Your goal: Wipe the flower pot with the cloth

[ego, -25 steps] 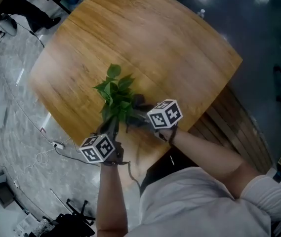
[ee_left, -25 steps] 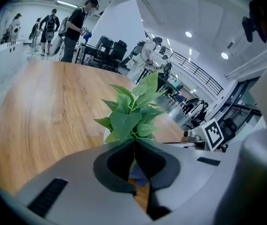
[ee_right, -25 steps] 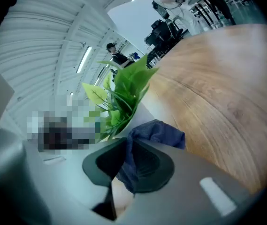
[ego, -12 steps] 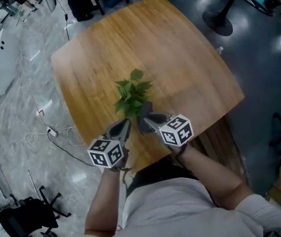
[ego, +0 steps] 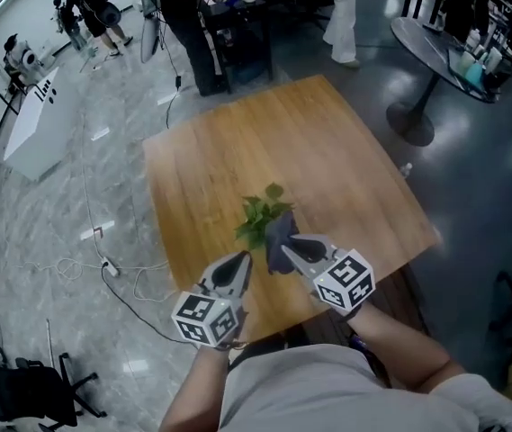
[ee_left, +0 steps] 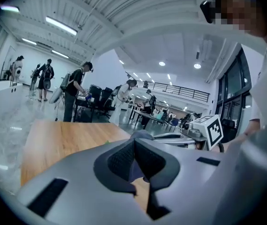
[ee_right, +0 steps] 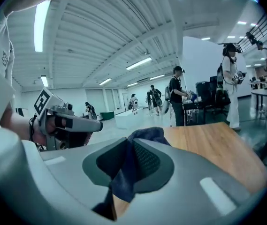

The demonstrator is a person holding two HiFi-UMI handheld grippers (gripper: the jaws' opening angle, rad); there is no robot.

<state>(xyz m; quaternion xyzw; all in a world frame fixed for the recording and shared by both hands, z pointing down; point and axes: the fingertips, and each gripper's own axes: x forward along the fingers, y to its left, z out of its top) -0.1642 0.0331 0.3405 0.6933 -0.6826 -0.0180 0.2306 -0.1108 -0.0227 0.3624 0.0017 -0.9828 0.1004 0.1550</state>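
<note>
A small green plant [ego: 263,212] stands on the wooden table [ego: 327,151]; its flower pot is hidden under the leaves and the cloth. My right gripper [ego: 290,243] is shut on a dark blue cloth [ego: 279,238], which hangs just right of the plant. In the right gripper view the cloth [ee_right: 124,172] is pinched between the pads and bunches above them. My left gripper [ego: 238,263] is shut with nothing in it, just short of the plant. The left gripper view shows its jaws [ee_left: 134,146] closed, with the right gripper [ee_left: 208,130] beside them.
The table's near edge [ego: 282,327] runs just under both grippers. Beyond the table, several people [ego: 184,7] stand among desks. A round table [ego: 435,48] is at the far right, and cables [ego: 103,264] lie on the floor at the left.
The head camera has pulled back, so the table looks smaller. Both grippers have drawn back from the plant toward the near edge. The right one still holds the cloth.
</note>
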